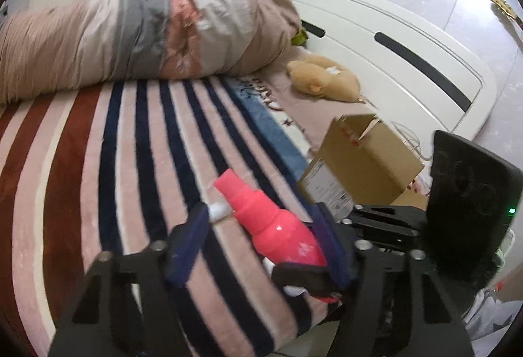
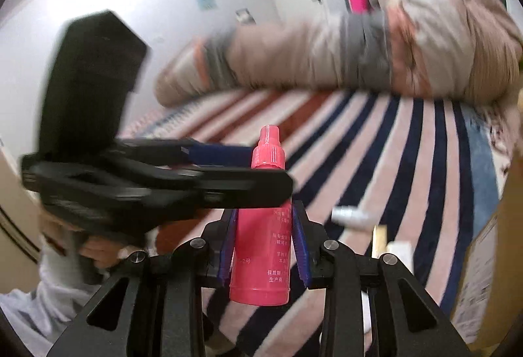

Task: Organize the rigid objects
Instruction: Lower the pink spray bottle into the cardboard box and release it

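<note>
Bedroom, bed laid with a striped blanket (image 1: 130, 161) in pink, navy and rust under cool indoor light. Above the blanket, right gripper (image 2: 264, 213) clamped narrow on a pink spray bottle (image 2: 261, 259), blue pads pressed to both flanks of the body, cap pointing to 12 o'clock in the right wrist view and base hanging free below the pads. Left gripper (image 1: 261, 210) spread wide around the same bottle, which lies slanted in the gap from 5 toward 11 o'clock in the left wrist view, resting against the pad on the 3 o'clock side and apart from the other. Seen from the right wrist, left gripper crossing in from 9 o'clock at the level of the bottle's shoulder. Just past the left tongs, a small white tube (image 1: 219, 210) lying on the blanket. At 2 o'clock in the left view, an open cardboard box (image 1: 366, 161) with a printed label on one face. Farther off, a tan plush toy (image 1: 323, 76) at 1 o'clock beside the white headboard (image 1: 392, 40), and a rolled quilt (image 1: 147, 30) across the bed from 9 to 12 o'clock.
</note>
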Demonstrator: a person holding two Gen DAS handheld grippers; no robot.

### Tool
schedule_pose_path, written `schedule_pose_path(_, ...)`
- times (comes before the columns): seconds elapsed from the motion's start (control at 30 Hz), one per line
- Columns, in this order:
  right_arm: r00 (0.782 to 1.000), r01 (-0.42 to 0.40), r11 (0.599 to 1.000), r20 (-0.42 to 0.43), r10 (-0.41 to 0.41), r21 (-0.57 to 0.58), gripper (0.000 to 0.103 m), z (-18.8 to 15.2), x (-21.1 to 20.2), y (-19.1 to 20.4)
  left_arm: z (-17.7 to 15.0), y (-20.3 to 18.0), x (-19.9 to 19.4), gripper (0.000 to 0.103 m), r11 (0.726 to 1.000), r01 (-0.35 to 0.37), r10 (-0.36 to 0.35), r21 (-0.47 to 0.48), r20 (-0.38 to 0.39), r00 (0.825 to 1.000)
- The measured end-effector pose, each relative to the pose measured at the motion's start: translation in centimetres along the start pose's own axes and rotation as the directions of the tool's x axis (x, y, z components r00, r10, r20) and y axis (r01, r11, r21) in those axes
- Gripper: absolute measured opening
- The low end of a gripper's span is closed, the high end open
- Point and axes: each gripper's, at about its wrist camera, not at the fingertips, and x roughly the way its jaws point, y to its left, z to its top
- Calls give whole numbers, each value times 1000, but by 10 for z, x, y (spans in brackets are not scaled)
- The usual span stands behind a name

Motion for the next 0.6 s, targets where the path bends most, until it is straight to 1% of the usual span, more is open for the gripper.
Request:
schedule_pose_path(0.03, 1000, -10, 1000, 21, 10, -7, 27, 3, -12, -3, 5, -11, -3, 47, 1000, 23, -23, 17, 11, 1000)
schedule_pose_path(0.07, 999, -15, 1000, 33, 15, -11, 27, 6, -15, -2, 9, -20, -5, 42, 999, 37, -38, 36, 19, 999)
schedule_pose_path(0.13, 996, -23, 999, 82, 25, -27, 27, 10, -41, -12, 20, -45, -10, 40, 996, 18, -22, 85, 40, 999)
schedule_pose_path(0.2, 993, -12, 999, 121, 15, -32, 27, 12, -64, -22, 32, -72, -9, 39, 990, -9, 2, 140, 49, 999)
schedule_pose_path(0.27, 990, 3, 1000, 139, -1, -20, 27, 15, -82, -35, 46, -103, 0, 38, 980, -35, 27, 196, 43, 999)
schedule_pose_path(0.3, 988, 16, 1000, 152, -15, -2, 27, 15, -95, -45, 50, -111, 3, 37, 977, -39, 32, 210, 40, 999)
schedule_pose_path(0.33, 987, 27, 1000, 159, -29, 12, 27, 15, -106, -53, 58, -127, 12, 37, 972, -41, 35, 230, 31, 999)
schedule_pose_path(0.37, 986, 37, 999, 165, -40, 20, 27, 15, -114, -60, 63, -137, 20, 35, 971, -27, 23, 237, 20, 1000)
schedule_pose_path(0.43, 980, 74, 997, 185, -80, 38, 27, 11, -135, -78, 71, -153, 35, 30, 971, 31, -28, 237, -14, 1000)
schedule_pose_path(0.47, 977, 91, 995, 188, -99, 51, 27, 9, -144, -88, 75, -163, 48, 30, 971, 67, -59, 230, -39, 997)
schedule_pose_path(0.53, 977, 113, 989, 170, -128, 95, 27, 1, -159, -112, 77, -177, 73, 30, 970, 101, -87, 219, -74, 993)
schedule_pose_path(0.6, 978, 135, 983, 143, -152, 124, 27, -9, -165, -131, 77, -182, 93, 30, 970, 129, -108, 206, -107, 988)
